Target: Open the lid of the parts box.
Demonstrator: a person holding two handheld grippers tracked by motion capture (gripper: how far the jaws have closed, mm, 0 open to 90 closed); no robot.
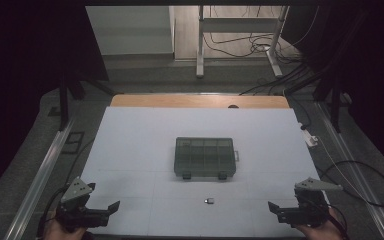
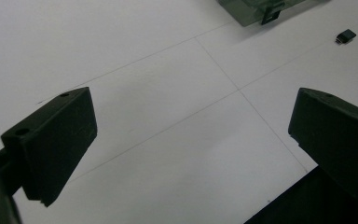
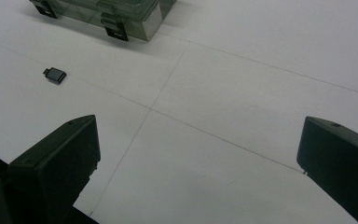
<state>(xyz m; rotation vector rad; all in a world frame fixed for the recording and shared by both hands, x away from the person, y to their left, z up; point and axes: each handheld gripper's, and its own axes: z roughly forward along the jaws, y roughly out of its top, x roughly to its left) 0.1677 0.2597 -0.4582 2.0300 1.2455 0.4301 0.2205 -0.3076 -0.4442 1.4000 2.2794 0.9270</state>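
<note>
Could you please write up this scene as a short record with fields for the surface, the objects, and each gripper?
surface: white table top marked with thin grid lines
organizer box: clear compartment box, lid closed, two latches on its near side, mid-table
small item: small dark adapter, lying on the table in front of the box, apart from it
left gripper: left gripper, jaws wide open, nothing between them, near left table corner
right gripper: right gripper, jaws wide open, nothing between them, near right table corner
</note>
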